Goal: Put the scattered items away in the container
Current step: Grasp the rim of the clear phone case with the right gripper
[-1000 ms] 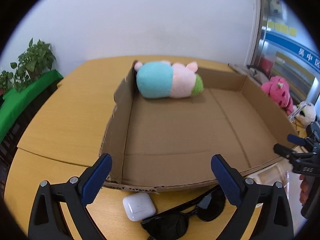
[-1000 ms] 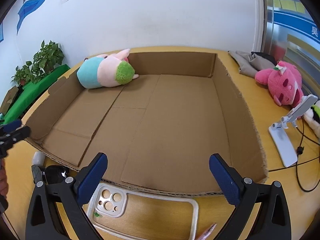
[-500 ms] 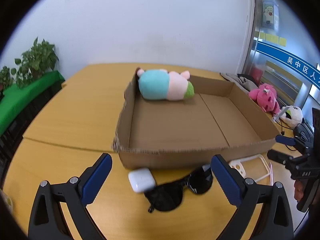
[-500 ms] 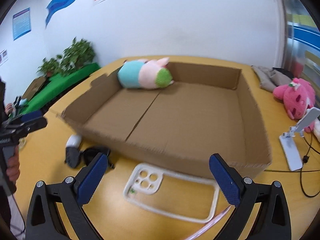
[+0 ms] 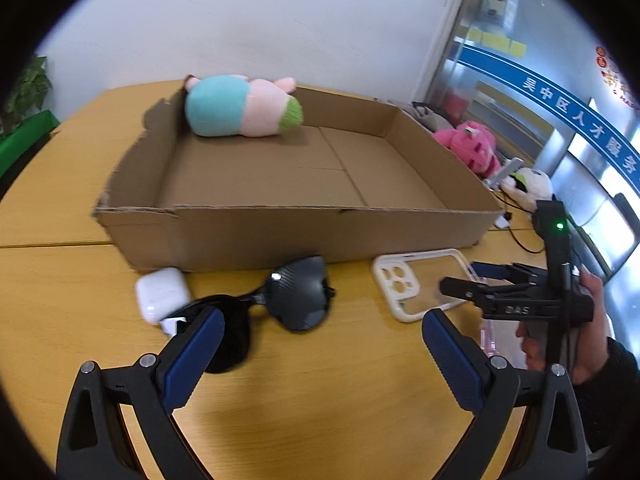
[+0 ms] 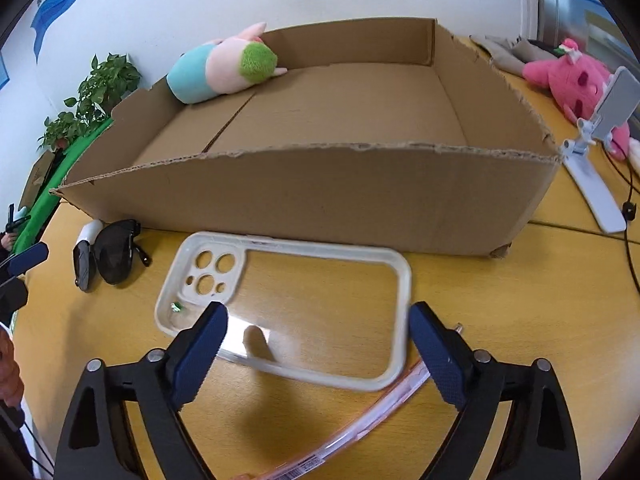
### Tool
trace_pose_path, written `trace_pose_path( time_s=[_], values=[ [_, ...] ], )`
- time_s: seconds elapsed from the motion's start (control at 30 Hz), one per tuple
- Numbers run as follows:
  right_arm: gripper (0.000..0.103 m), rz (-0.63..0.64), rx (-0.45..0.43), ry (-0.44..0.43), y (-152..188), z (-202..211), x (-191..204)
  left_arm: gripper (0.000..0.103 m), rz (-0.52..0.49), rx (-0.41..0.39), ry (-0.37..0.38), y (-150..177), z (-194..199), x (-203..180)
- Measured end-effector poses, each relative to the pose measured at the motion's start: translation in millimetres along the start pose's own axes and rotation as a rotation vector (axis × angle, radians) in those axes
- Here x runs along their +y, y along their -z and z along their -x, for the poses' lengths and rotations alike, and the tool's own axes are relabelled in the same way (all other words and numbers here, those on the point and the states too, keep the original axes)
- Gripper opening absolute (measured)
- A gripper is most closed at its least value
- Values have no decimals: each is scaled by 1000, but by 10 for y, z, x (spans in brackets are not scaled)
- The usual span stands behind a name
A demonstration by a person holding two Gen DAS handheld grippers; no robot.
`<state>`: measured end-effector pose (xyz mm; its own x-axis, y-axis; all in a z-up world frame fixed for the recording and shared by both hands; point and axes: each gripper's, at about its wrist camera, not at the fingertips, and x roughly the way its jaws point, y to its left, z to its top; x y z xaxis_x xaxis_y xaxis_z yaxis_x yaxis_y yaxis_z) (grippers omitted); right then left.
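A shallow cardboard box (image 5: 280, 232) (image 6: 320, 192) stands on the wooden table with a teal and pink plush (image 5: 240, 108) (image 6: 224, 68) in its far left corner. In front of it lie a white earbud case (image 5: 160, 294) (image 6: 90, 230), black sunglasses (image 5: 296, 300) (image 6: 114, 256) and a clear phone case (image 5: 396, 284) (image 6: 200, 268). My left gripper (image 5: 320, 344) is open just above the sunglasses, one lens by its left pad. My right gripper (image 6: 316, 320) (image 5: 458, 276) hovers over the phone case; its jaws are closing, the case between them, pads not pressing.
A pink clear packet (image 6: 372, 412) pokes out from under the phone case. Right of the box are a pink plush (image 6: 568, 80), a white phone stand (image 6: 600, 160) with a cable, and a white plush (image 5: 528, 184). Green plants (image 6: 100, 92) stand at the left.
Both grippers pulled back from over the box and dropped towards the table in front of it. The left now hangs over the sunglasses, the right over the phone case, its jaws slightly narrower.
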<state>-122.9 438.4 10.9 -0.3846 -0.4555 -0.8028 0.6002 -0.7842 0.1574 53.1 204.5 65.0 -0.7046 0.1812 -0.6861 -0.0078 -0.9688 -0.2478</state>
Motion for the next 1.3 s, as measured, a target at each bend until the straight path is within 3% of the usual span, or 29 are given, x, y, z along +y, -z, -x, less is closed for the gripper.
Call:
trace_pose_path(
  time_s=[0.1, 0.17, 0.27, 0.37, 0.67, 0.87, 0.9, 1.0, 1.1, 1.3],
  values=[
    [71, 31, 0, 14, -4, 39, 39, 100, -5, 27, 21, 5, -117, -116],
    [44, 39, 0, 1, 14, 69, 33, 100, -10, 47, 32, 20, -187, -181],
    [24, 27, -5, -13, 69, 110, -30, 99, -1, 76, 44, 57, -280, -239],
    [12, 9, -1, -36, 144, 168, -85, 99, 5, 89, 39, 92, -326, -274],
    [10, 28, 8, -92, 343, 291, -34, 89, 45, 127, 45, 95, -465, -340],
    [10, 23, 9, -122, 434, 341, -53, 53, 34, 194, 25, 195, -608, -448],
    [10, 24, 9, -126, 445, 343, -45, 41, 34, 206, 21, 225, -628, -458],
    [10, 25, 7, -134, 473, 354, -15, 31, 15, 217, -35, 294, -636, -489],
    [10, 22, 4, -144, 501, 375, -4, 11, 25, 221, -75, 302, -616, -435],
    [9, 13, -8, -152, 551, 410, 101, 8, 63, 200, -93, 278, -525, -334]
  ],
)
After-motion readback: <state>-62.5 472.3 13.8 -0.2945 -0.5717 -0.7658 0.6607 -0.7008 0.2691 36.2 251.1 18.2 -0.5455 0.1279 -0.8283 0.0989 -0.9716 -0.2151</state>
